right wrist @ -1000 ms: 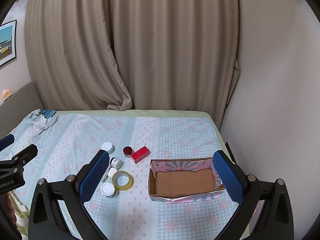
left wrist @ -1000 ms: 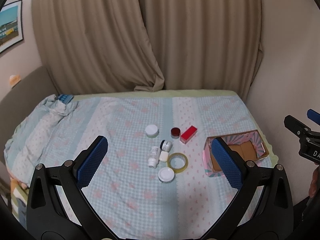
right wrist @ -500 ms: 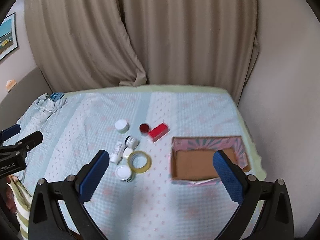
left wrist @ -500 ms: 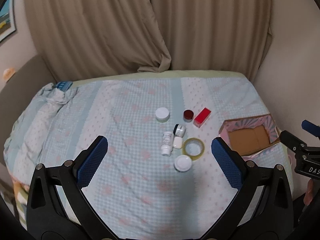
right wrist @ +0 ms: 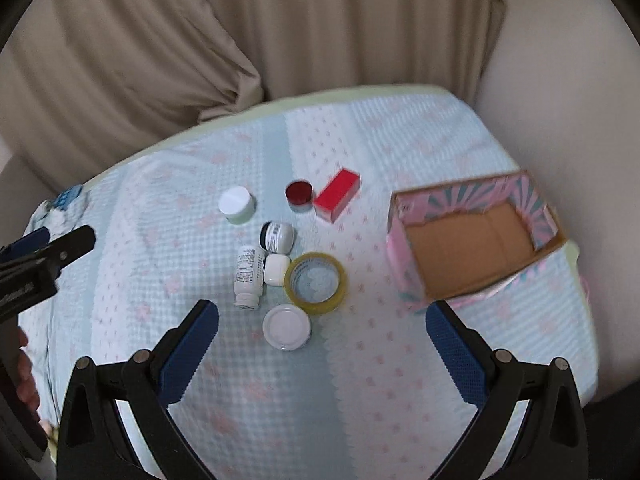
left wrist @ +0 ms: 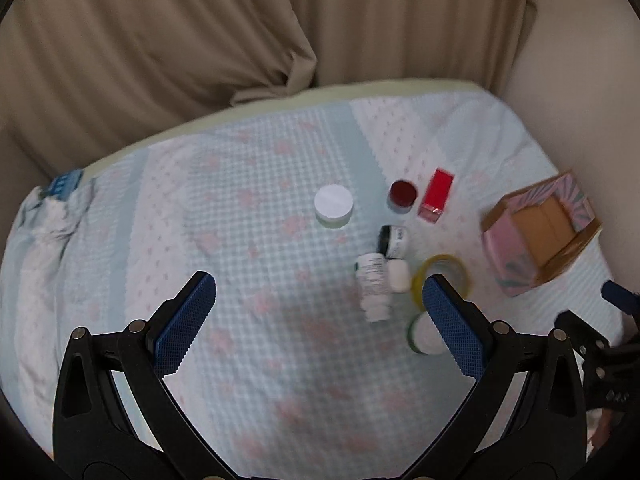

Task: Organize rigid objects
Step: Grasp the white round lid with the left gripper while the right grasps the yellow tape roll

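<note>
Several small rigid items lie clustered on the checked bedspread: a white-lidded jar (right wrist: 237, 204), a dark red cap (right wrist: 299, 193), a red box (right wrist: 337, 195), a black-and-white jar (right wrist: 277, 236), a white bottle on its side (right wrist: 249, 272), a small white tub (right wrist: 276, 269), a yellow tape roll (right wrist: 316, 282) and a white lid (right wrist: 286, 327). An empty pink cardboard box (right wrist: 476, 242) stands to their right. My right gripper (right wrist: 320, 332) is open above the lid. My left gripper (left wrist: 318, 300) is open, left of the cluster (left wrist: 374, 280).
Beige curtains (right wrist: 280, 20) hang behind the bed. A crumpled blanket (left wrist: 36, 240) lies along the left edge. A wall (right wrist: 560, 80) rises close to the right of the box. The left gripper shows at the left edge of the right wrist view (right wrist: 40, 256).
Both grippers have tilted down and moved closer to the bed; the items appear larger and nearer. Nothing has been grasped or shifted.
</note>
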Tool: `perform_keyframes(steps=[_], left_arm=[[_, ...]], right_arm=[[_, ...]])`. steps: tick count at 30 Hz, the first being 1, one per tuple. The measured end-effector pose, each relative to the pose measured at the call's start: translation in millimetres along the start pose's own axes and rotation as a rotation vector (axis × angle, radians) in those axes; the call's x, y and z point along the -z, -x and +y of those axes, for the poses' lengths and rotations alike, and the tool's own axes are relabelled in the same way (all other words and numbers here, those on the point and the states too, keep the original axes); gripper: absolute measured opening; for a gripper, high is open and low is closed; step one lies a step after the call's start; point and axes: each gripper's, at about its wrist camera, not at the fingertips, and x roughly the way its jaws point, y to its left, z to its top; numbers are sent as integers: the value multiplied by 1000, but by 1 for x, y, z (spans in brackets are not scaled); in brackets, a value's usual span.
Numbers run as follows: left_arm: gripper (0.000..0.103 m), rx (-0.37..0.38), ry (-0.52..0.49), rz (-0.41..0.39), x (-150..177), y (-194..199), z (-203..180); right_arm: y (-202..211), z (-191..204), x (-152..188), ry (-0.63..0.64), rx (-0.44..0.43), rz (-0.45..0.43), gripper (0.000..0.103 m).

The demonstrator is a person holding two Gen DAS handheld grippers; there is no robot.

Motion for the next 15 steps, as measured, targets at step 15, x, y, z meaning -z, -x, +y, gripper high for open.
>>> perform_keyframes(steps=[15], left_arm=[[103, 62, -99, 146, -20, -257, -6]], right_arm=[[-201, 21, 14, -84, 83, 278, 103]])
